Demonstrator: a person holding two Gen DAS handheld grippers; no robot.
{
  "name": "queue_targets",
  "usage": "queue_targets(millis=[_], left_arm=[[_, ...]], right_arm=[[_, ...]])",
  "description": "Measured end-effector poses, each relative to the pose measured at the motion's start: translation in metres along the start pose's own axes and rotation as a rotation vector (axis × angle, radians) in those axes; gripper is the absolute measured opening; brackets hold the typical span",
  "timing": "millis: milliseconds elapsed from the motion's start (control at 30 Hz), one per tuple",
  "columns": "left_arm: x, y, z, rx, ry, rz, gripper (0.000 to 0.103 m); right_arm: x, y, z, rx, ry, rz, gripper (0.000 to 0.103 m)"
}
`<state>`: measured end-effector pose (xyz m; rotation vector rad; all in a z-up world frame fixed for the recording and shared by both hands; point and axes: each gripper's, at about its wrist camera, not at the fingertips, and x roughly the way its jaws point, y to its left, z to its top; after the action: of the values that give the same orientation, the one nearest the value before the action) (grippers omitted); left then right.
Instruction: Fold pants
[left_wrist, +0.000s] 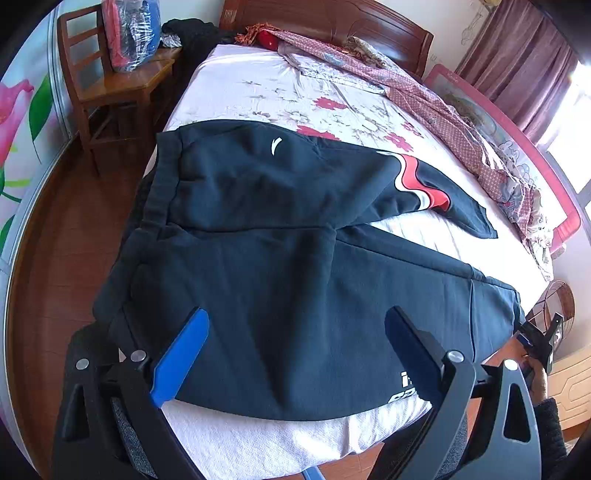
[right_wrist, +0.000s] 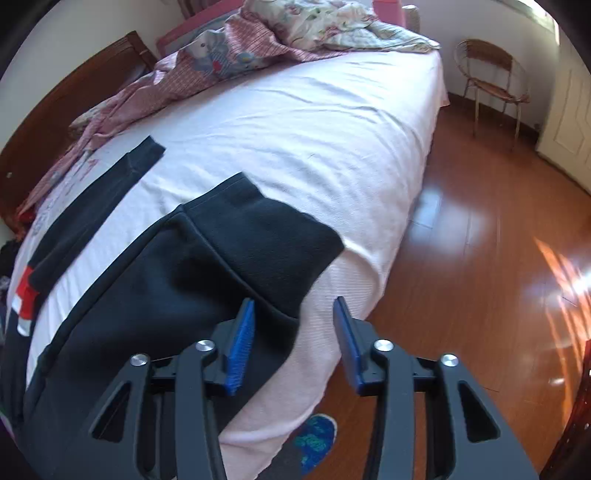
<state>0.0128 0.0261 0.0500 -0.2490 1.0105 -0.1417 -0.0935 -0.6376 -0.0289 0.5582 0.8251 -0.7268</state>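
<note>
Dark navy pants (left_wrist: 266, 266) lie spread flat on the bed, waistband at the left, both legs running right; the far leg has a red and white wavy stripe (left_wrist: 417, 181). My left gripper (left_wrist: 295, 325) is open wide just above the near leg's thigh, empty. In the right wrist view the near leg's cuff (right_wrist: 269, 240) hangs at the bed's front edge. My right gripper (right_wrist: 295, 314) is open and empty, its left pad over the cuff's near edge. The right gripper also shows in the left wrist view (left_wrist: 539, 339).
The bed (right_wrist: 314, 129) has a white sheet with a crumpled pink quilt (right_wrist: 229, 55) along the far side. A wooden chair (left_wrist: 107, 81) stands at the bed's left, a wicker chair (right_wrist: 491, 77) at the foot. Wooden floor (right_wrist: 480, 258) lies beside the bed.
</note>
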Motion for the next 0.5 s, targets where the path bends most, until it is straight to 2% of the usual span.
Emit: queue_targets(millis=[133,167,200,233,300,333,367,400,433,500], left_arm=[[-0.004,0.015,0.004,0.013,-0.046,0.03,0.097],[-0.005,0.02,0.006,0.02,-0.059,0.054,0.097],[-0.007,0.026,0.009,0.02,-0.073,0.074,0.097],[-0.008,0.032,0.011,0.018,-0.089,0.083,0.097],[-0.009,0.048,0.02,0.024,-0.108,0.083,0.097],[-0.008,0.054,0.025,0.033,-0.115,0.09,0.097],[-0.008,0.062,0.031,0.042,-0.125,0.102,0.097],[-0.006,0.072,0.04,0.05,-0.127,0.108,0.1],[-0.004,0.082,0.049,0.056,-0.126,0.101,0.1],[0.006,0.107,0.074,0.058,-0.096,0.073,0.101]], right_arm=[[-0.035,0.007,0.007,-0.023,-0.071,-0.15,0.044],[-0.049,0.014,0.007,-0.036,-0.119,-0.119,0.044],[-0.06,0.024,0.006,-0.059,-0.15,-0.042,0.044],[-0.066,0.038,0.005,-0.086,-0.144,0.026,0.044],[-0.069,0.073,-0.008,-0.156,-0.103,0.135,0.05],[-0.063,0.092,-0.016,-0.189,-0.062,0.187,0.062],[-0.051,0.108,-0.025,-0.209,-0.004,0.226,0.065],[-0.037,0.125,-0.035,-0.238,0.059,0.226,0.065],[-0.026,0.14,-0.044,-0.276,0.097,0.191,0.065],[-0.031,0.162,-0.058,-0.311,0.045,0.125,0.065]])
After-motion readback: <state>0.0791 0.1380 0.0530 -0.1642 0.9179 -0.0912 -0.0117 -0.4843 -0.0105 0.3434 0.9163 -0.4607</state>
